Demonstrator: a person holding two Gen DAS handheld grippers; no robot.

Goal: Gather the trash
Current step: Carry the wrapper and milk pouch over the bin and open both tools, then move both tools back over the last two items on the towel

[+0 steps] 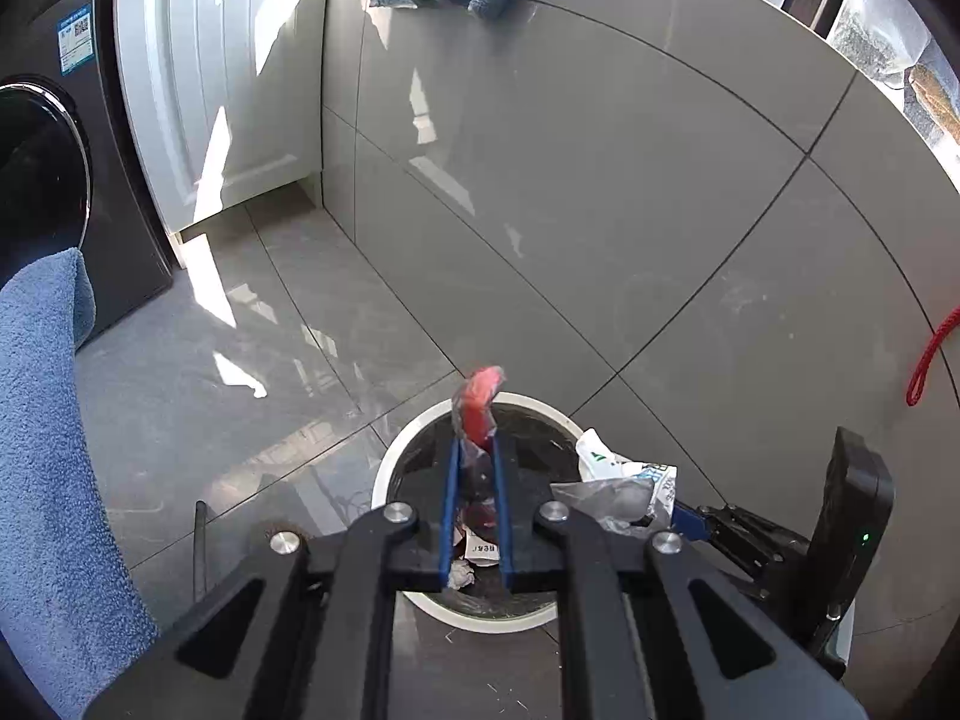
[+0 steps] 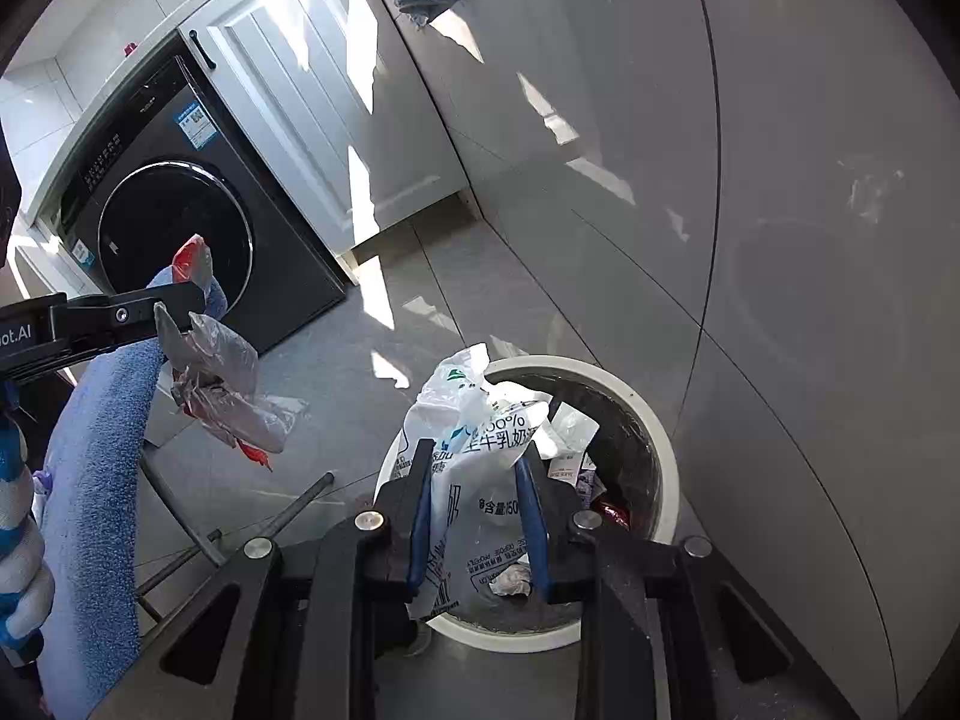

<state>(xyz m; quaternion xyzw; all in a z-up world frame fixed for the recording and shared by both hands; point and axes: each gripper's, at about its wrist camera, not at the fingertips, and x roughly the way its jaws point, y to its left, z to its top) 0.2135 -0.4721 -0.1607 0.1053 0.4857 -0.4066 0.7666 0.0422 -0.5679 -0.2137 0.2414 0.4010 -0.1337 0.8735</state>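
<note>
Left claw [image 1: 477,450] pinches red wrapper [image 1: 480,402] | right claw [image 2: 480,468] pinches milk bag [image 2: 480,480] | right view only: washer [image 2: 180,228]

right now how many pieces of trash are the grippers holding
2: a red-and-clear wrapper in the left gripper, a white milk bag in the right gripper, both over the bin.
</note>
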